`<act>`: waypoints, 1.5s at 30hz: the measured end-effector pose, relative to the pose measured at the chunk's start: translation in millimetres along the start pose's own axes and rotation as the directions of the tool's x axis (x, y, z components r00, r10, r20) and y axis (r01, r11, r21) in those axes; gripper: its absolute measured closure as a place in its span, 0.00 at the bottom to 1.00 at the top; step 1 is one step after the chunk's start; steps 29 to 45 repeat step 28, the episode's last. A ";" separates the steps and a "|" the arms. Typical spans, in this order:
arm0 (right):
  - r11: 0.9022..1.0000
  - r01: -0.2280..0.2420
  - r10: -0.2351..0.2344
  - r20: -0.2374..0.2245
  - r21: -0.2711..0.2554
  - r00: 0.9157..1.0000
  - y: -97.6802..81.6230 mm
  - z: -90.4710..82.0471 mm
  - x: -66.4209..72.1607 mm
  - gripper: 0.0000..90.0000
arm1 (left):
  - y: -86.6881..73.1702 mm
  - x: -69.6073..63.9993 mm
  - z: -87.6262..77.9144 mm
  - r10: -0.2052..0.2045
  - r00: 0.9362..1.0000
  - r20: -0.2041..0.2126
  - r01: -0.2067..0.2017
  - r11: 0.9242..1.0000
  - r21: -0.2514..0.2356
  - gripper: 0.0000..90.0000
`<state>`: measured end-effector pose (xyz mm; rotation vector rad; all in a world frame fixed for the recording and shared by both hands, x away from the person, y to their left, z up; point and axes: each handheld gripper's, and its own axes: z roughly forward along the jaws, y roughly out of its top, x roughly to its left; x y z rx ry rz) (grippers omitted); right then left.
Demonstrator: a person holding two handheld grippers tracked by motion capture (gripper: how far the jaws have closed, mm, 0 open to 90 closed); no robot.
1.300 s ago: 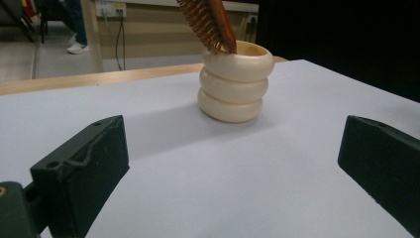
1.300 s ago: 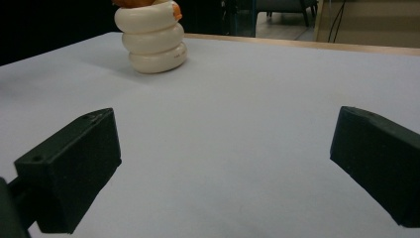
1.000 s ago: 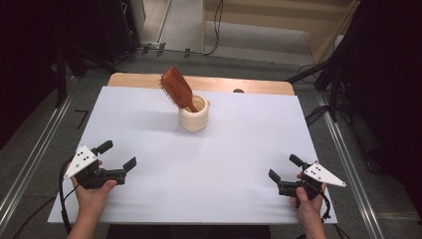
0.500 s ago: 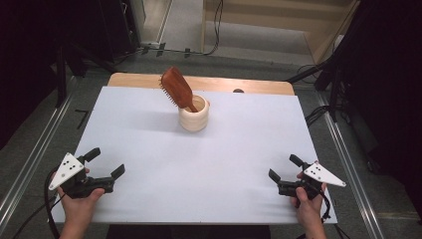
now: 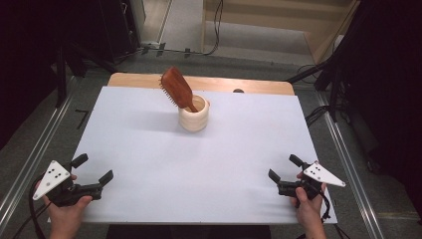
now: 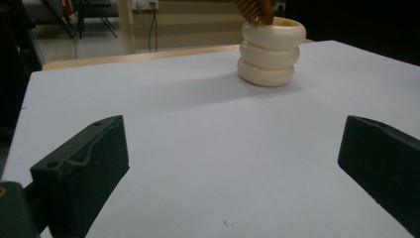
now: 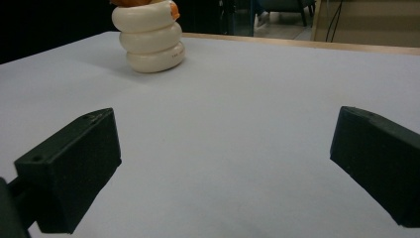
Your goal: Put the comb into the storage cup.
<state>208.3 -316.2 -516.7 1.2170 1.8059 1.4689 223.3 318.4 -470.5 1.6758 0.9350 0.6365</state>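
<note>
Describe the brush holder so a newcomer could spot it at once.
On the white table, look toward the far edge, about midway across. There stands a cream holder shaped like three stacked rings, apart from both grippers. A reddish-brown wooden hairbrush sticks out of it, head up and leaning left.

Bare forearms, black two-jaw left tongs point(image 5: 92, 168), right tongs point(image 5: 284, 168), grey dotted triangular plates, black cables

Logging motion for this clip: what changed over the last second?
The left claw drew back toward the person and out to the table's left edge, jaws open and holding nothing. The right claw, also open, kept its place. The hairbrush stayed leaning in the cream cup.
</note>
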 end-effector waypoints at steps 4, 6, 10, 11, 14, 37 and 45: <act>1.000 0.008 -0.008 -0.002 0.001 1.000 0.1 0.7 0.5 0.00 | -1.8 7.3 -5.9 -0.017 1.000 -0.016 0.017 1.000 -0.007 0.00; 1.000 0.007 -0.007 -0.001 0.002 1.000 0.1 0.8 0.8 0.00 | -2.7 10.2 -7.3 -0.023 1.000 -0.021 0.023 1.000 -0.007 0.00; 1.000 0.009 -0.009 0.001 0.004 1.000 0.1 0.9 1.2 0.00 | -4.7 14.0 -8.2 -0.018 1.000 -0.013 0.018 1.000 0.001 0.00; 1.000 0.006 -0.006 0.001 0.006 1.000 0.1 0.9 1.5 0.00 | -5.0 14.6 -7.9 -0.020 1.000 -0.008 0.020 1.000 0.001 0.00; 1.000 0.008 -0.008 0.006 0.008 1.000 0.1 1.0 1.5 0.00 | -7.1 17.0 -6.7 -0.029 1.000 -0.008 0.029 1.000 0.005 0.00; 1.000 0.013 -0.013 0.009 0.012 1.000 0.2 0.9 2.2 0.00 | -13.9 19.2 -2.4 -0.043 0.999 -0.008 0.043 0.999 0.032 0.00; 1.000 0.013 -0.013 0.009 0.012 1.000 0.2 0.9 2.2 0.00 | -13.9 19.2 -2.4 -0.043 0.999 -0.008 0.043 0.999 0.032 0.00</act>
